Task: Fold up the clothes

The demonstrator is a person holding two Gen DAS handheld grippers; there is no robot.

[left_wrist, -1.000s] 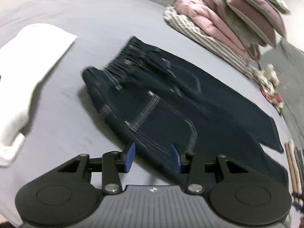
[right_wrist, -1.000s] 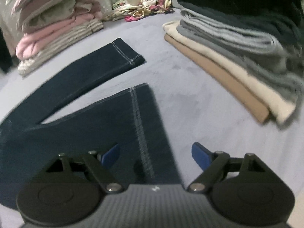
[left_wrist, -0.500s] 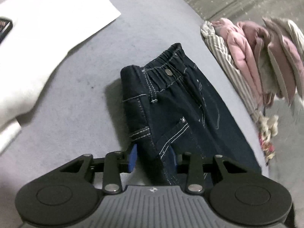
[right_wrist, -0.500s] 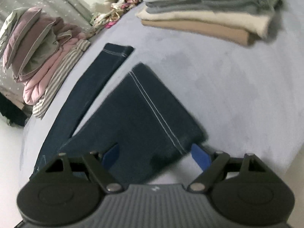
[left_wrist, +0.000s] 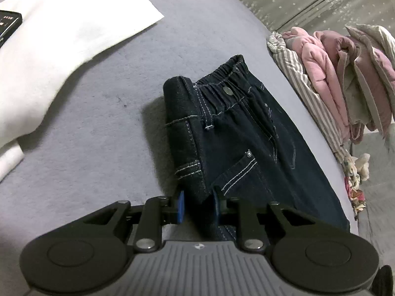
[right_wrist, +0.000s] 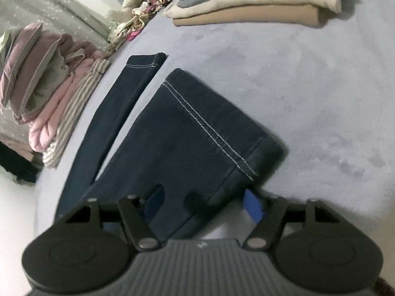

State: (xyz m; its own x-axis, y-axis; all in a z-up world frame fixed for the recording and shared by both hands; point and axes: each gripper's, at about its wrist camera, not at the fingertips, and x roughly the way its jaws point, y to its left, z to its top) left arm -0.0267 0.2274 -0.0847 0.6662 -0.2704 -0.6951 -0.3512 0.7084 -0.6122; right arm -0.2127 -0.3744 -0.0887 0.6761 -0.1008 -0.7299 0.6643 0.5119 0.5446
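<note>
Dark blue jeans (left_wrist: 246, 148) lie on a grey bedspread (left_wrist: 98, 135), waistband away from me, with the near side of the seat raised into a fold. My left gripper (left_wrist: 198, 206) is shut on that fold, fabric pinched between the blue pads. In the right wrist view both legs of the jeans (right_wrist: 185, 135) stretch away to the left. My right gripper (right_wrist: 202, 204) stands open, and the near leg's hem corner lies between its wide-spread fingers. The far leg (right_wrist: 118, 113) lies flat beside it.
A white garment (left_wrist: 61, 37) with a dark flat device (left_wrist: 7, 22) on it lies at the left. A pile of pink and striped clothes (left_wrist: 333, 61) sits beyond the jeans. Folded beige and grey clothes (right_wrist: 246, 7) are stacked far right, a floral cloth (right_wrist: 140, 17) beside them.
My left gripper has narrowed onto the jeans' side near the waist and lifted it into a fold. My right gripper has moved down over the near leg's hem, still wide open.
</note>
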